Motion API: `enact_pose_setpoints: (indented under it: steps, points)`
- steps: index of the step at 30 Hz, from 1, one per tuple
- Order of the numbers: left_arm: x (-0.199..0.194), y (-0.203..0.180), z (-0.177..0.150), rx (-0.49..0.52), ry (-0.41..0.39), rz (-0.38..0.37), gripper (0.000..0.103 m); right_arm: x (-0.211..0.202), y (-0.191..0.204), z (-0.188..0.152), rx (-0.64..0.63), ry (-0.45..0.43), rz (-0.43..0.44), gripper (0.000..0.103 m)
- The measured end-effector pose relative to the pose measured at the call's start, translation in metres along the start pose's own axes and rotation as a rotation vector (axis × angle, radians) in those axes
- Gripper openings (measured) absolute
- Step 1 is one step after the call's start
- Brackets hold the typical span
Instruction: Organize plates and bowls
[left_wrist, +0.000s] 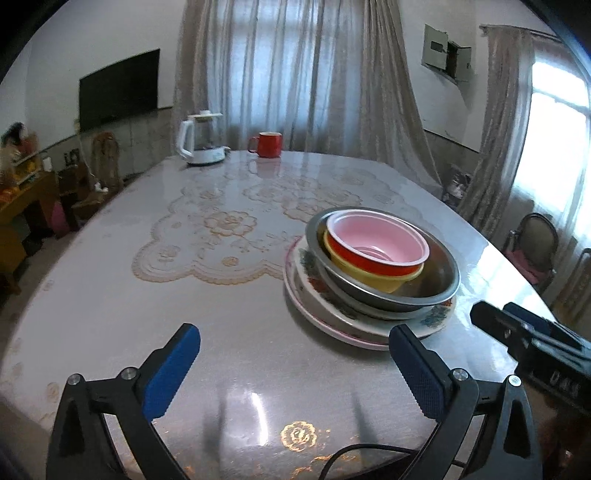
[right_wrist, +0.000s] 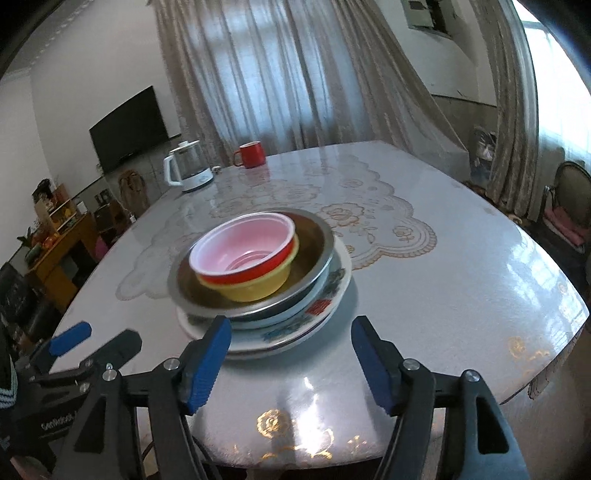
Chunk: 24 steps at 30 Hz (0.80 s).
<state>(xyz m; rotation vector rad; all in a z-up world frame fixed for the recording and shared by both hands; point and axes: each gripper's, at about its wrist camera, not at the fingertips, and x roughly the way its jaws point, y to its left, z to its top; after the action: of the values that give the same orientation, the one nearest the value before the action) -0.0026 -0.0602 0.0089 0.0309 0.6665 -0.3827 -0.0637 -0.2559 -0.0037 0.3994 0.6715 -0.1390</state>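
A stack of dishes stands on the table: flowered plates (left_wrist: 325, 314) (right_wrist: 321, 314) at the bottom, a steel bowl (left_wrist: 439, 284) (right_wrist: 317, 243) on them, then a yellow bowl (left_wrist: 373, 275) (right_wrist: 258, 290) with a red bowl (left_wrist: 373, 258) (right_wrist: 243, 254), pink inside, nested on top. My left gripper (left_wrist: 293, 343) hovers open above the table, near-left of the stack, with nothing between its fingers. My right gripper (right_wrist: 291, 332) is open just in front of the stack, its blue pads apart from the plates. The right gripper (left_wrist: 517, 325) also shows at the right edge of the left wrist view.
A white kettle (left_wrist: 201, 142) (right_wrist: 186, 171) and a red mug (left_wrist: 267, 144) (right_wrist: 251, 154) stand at the table's far side. A lace-patterned cloth (left_wrist: 207, 236) covers the round table. Chairs (left_wrist: 532, 240) stand to the right, shelves (right_wrist: 55, 236) to the left.
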Motion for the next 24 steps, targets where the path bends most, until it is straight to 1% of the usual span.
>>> enact_pose_setpoints:
  steps: [3,6,9,13,14,15,20,24]
  points:
    - [-0.006,-0.001,-0.002,0.005,-0.023,0.035,0.103,-0.001,0.005,-0.007,-0.003,-0.001,0.013,0.071]
    - [-0.012,-0.004,-0.007,0.024,-0.044,0.092,0.103,-0.001,0.01,-0.014,-0.013,-0.002,0.012,0.072]
    - [-0.015,-0.002,-0.01,0.017,-0.052,0.094,0.103,-0.004,0.016,-0.019,-0.022,-0.017,0.008,0.075]
    - [-0.016,0.004,-0.012,-0.022,-0.046,0.062,0.103,-0.011,0.019,-0.023,-0.025,-0.048,-0.007,0.077]
    - [-0.016,0.005,-0.012,-0.027,-0.045,0.064,0.103,-0.012,0.02,-0.023,-0.027,-0.053,-0.012,0.081]
    - [-0.016,0.006,-0.013,-0.032,-0.046,0.068,0.103,-0.013,0.02,-0.024,-0.029,-0.056,-0.019,0.082]
    - [-0.016,0.012,-0.013,-0.052,-0.045,0.145,0.103,-0.013,0.021,-0.027,-0.036,-0.05,-0.05,0.083]
    - [-0.015,0.015,-0.015,-0.06,-0.035,0.177,0.103,-0.01,0.021,-0.029,-0.034,-0.039,-0.052,0.083]
